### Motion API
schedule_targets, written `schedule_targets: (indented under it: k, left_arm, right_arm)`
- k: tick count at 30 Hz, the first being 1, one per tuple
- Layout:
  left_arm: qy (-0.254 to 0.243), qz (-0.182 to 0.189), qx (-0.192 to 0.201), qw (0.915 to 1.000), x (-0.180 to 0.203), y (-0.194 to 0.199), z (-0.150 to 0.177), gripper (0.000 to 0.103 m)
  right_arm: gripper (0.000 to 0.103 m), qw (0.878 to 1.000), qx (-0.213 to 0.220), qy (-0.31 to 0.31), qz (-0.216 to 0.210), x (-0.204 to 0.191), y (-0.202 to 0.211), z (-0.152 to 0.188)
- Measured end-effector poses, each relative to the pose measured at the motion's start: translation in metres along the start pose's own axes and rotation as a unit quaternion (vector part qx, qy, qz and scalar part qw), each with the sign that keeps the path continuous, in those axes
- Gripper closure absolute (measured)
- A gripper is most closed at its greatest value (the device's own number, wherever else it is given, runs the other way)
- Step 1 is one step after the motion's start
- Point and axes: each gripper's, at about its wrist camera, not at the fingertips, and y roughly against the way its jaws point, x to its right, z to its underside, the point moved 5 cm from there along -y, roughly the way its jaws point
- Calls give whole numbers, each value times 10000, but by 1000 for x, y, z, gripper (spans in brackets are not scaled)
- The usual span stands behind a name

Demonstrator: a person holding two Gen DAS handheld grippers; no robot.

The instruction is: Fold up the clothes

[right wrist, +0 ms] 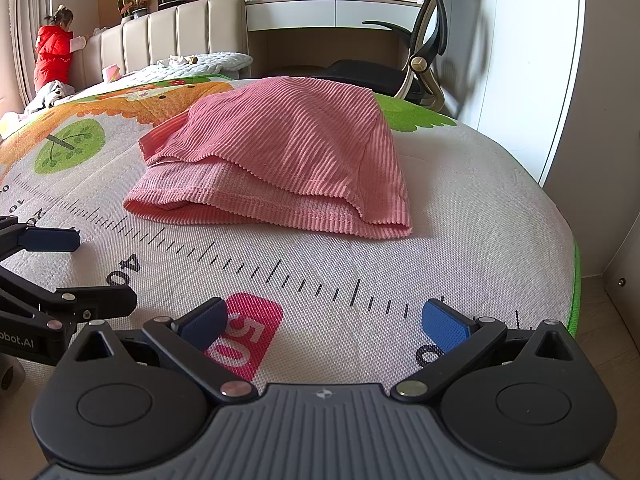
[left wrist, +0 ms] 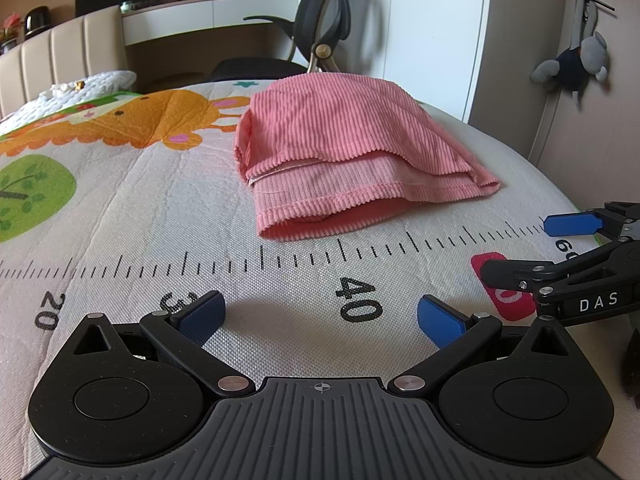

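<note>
While the folded pink garment (left wrist: 344, 152) lies on the printed mat (left wrist: 120, 216) beyond the ruler markings, a bare strip of mat separates its near hem from both tools. On its right side the mat's rounded, green-trimmed edge (right wrist: 576, 280) drops to the floor, close to a white cabinet (right wrist: 532, 60); an office chair (left wrist: 320, 32) stands past the far edge. Low over the mat near the "40" mark, the left gripper (left wrist: 320, 316) points at the garment, its blue pads spread wide with nothing between them. Just beside it, over the pink "50" patch (right wrist: 244, 336), the right gripper (right wrist: 324, 320) sits level, jaws likewise wide apart and holding nothing. Neither touches the cloth.
</note>
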Motion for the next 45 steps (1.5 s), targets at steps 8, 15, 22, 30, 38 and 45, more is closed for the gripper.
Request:
schedule_targets:
  k: [8,15,22,30,38,45]
  left_arm:
    - [2,0,0,10000,0,0,0,0]
    - [-57,-98,-32,9999,2,-1,0,0]
    - [-11,-107,-27,9999,1,-2,-1,0]
    - [-29,-101,-35,9999,1,-2,-2,0]
    - [-22,-102,-25,9999,1,-1,-1,0]
    - [7,-77,-7,10000,0,-1,-1,0]
  right_arm:
    - [0,10000,1,0,-1,0,0,0]
    - [0,10000,4,4,-4,0,0,0]
    - [0,10000,4,6,-7,0,-1,0]
    - [0,10000,4,8,-10,0,-1,0]
    - [0,10000,5,13,-15,0,-1,0]
    - [0,10000,5,14,-18,1,-1,0]
